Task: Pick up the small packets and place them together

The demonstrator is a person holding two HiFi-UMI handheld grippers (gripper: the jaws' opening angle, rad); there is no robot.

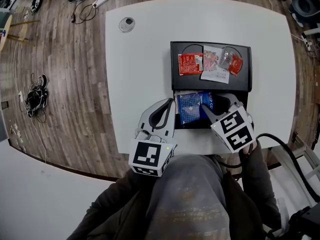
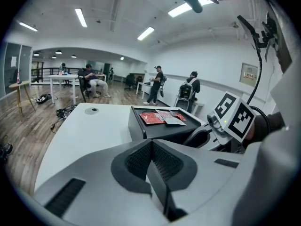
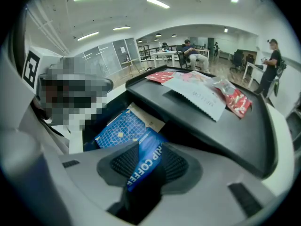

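A blue packet (image 3: 143, 166) with "DRIP COFFEE" on it stands on its edge between the jaws of the right gripper (image 3: 156, 147). The jaws are a little apart, one on each side of the packet, and do not look pressed onto it. This packet is in the low front part of a black tray (image 1: 240, 81). Just beside it in the same low part lies a second blue packet (image 1: 189, 108) with a pattern on it. On the high back part of the tray lie three more packets close together: a red packet (image 1: 190, 64), a white packet (image 1: 214, 66) touching it, and a clear packet (image 1: 232, 63) with red inside. The left gripper (image 1: 169, 103) is just beside the tray's left side. Its jaws are together with nothing in them. The tray sits on a white counter (image 1: 140, 84). Far back on the counter is a round grey cap (image 1: 126, 24).
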